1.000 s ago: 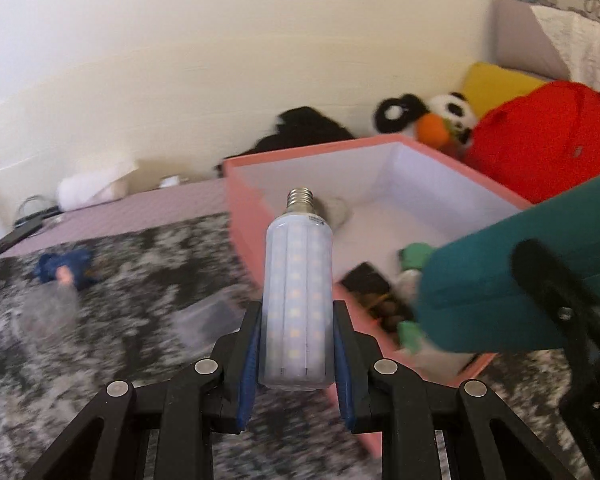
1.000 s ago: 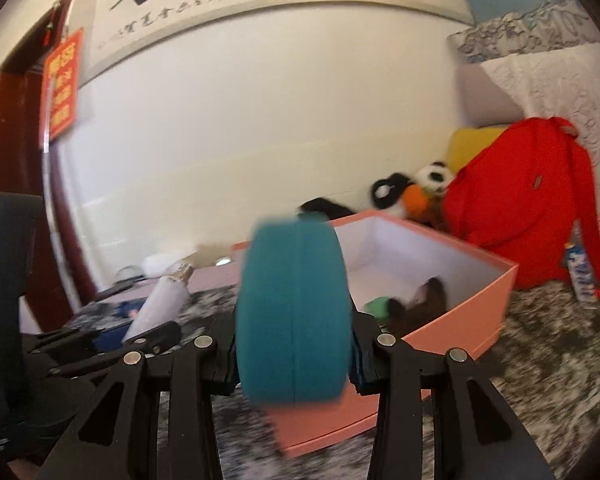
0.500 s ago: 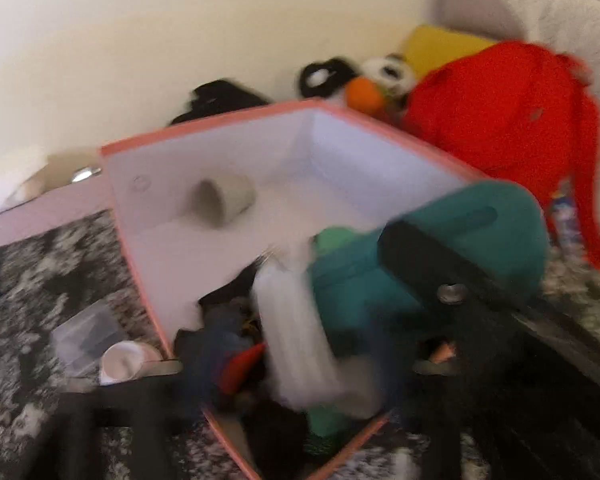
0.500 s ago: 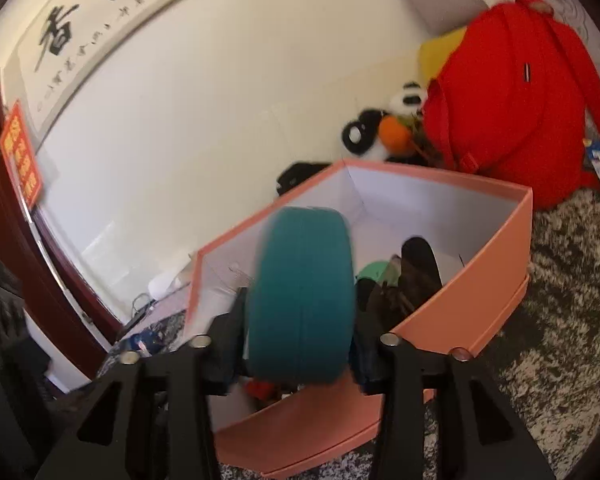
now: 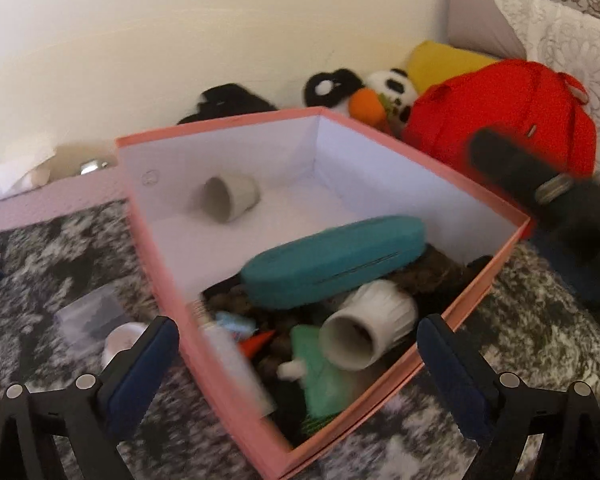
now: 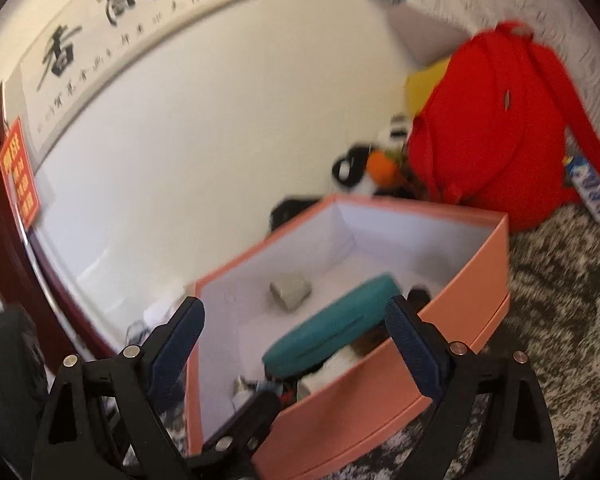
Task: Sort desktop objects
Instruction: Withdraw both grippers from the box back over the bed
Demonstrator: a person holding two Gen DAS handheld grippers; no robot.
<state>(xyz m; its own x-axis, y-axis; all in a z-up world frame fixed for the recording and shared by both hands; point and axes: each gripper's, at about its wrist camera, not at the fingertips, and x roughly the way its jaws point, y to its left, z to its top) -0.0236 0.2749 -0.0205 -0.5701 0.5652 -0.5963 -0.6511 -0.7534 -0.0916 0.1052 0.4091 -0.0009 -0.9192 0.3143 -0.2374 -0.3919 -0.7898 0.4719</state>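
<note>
A pink box with a white inside stands on the patterned cloth, also in the right wrist view. In it lie a teal case, a white LED bulb along the left wall, a white cup, a grey cup and several small items. My left gripper is open and empty over the box's near corner. My right gripper is open and empty above the box's front wall.
A red backpack and a panda plush stand behind the box by the wall. A clear plastic box and a white lid lie on the cloth left of the box. The right gripper's body shows at right.
Both grippers moved over the box and opened. The left let go of the bulb and the right let go of the teal case; both now lie in the box.
</note>
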